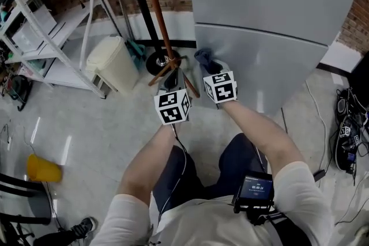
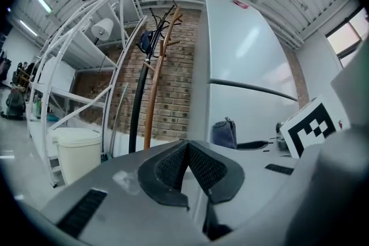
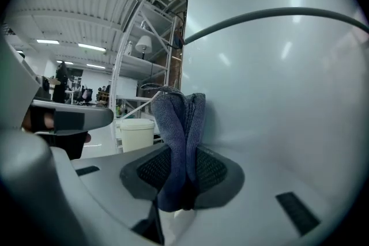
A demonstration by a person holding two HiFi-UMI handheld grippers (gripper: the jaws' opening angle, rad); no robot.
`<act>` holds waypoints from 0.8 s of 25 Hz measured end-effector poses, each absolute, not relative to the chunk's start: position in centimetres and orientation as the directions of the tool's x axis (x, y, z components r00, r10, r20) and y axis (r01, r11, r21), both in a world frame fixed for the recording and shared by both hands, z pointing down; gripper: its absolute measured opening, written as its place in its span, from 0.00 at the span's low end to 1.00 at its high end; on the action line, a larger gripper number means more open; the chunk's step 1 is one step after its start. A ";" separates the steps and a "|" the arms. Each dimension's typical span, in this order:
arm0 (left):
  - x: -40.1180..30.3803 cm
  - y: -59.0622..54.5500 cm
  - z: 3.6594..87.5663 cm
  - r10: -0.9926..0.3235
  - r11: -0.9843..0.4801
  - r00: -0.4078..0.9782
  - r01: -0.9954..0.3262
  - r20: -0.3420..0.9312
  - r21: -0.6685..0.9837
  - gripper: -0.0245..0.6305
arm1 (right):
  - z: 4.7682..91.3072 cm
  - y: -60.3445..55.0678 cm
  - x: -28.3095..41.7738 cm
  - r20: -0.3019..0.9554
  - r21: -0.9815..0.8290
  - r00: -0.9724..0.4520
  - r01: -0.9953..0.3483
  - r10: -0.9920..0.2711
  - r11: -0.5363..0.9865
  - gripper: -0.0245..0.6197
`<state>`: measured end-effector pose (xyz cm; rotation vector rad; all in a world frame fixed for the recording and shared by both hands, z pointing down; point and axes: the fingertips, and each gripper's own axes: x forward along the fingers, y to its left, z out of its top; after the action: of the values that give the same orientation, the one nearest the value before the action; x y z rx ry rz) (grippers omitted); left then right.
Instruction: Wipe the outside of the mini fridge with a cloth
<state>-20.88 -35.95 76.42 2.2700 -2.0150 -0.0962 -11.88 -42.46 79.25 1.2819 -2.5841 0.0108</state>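
Mini fridge (image 1: 271, 8): grey, two doors, fills the upper right of the head view.
Wooden coat stand (image 1: 163, 26): just left of the fridge, feet near the left gripper (image 1: 173, 82).
Cloth (image 3: 179, 124): blue, folded, at the lower door's left edge below the seam. It is probably in contact with the door, but this is not certain.
Right gripper (image 3: 183, 173): clamped on the cloth's lower fold.
Left gripper: jaws together, nothing between them.

Risks:
- A leftward stroke could run off the door edge into the stand.
- Friction on the door could drag the cloth out of the jaws.
- Pressing hard could bring the bare jaw tips onto the door.
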 end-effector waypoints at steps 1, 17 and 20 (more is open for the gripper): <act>-21.4 -35.8 76.6 -0.993 -0.111 0.114 -0.986 0.025 0.121 0.04 | 79.4 -42.6 -12.0 0.226 0.105 -0.571 -0.791 -0.789 0.603 0.20; -17.1 -37.3 77.5 -0.980 -0.192 0.198 -0.973 0.037 0.127 0.04 | 79.2 -42.0 -7.9 0.223 0.105 -0.525 -0.824 -0.821 0.556 0.20; -14.6 -37.7 77.4 -0.972 -0.227 0.233 -0.965 0.030 0.128 0.04 | 79.2 -41.8 -5.4 0.221 0.107 -0.502 -0.840 -0.836 0.533 0.20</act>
<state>-14.61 -37.68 77.38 2.3700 -1.8732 -0.0844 -5.38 -41.77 79.15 1.4096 -2.5273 0.0215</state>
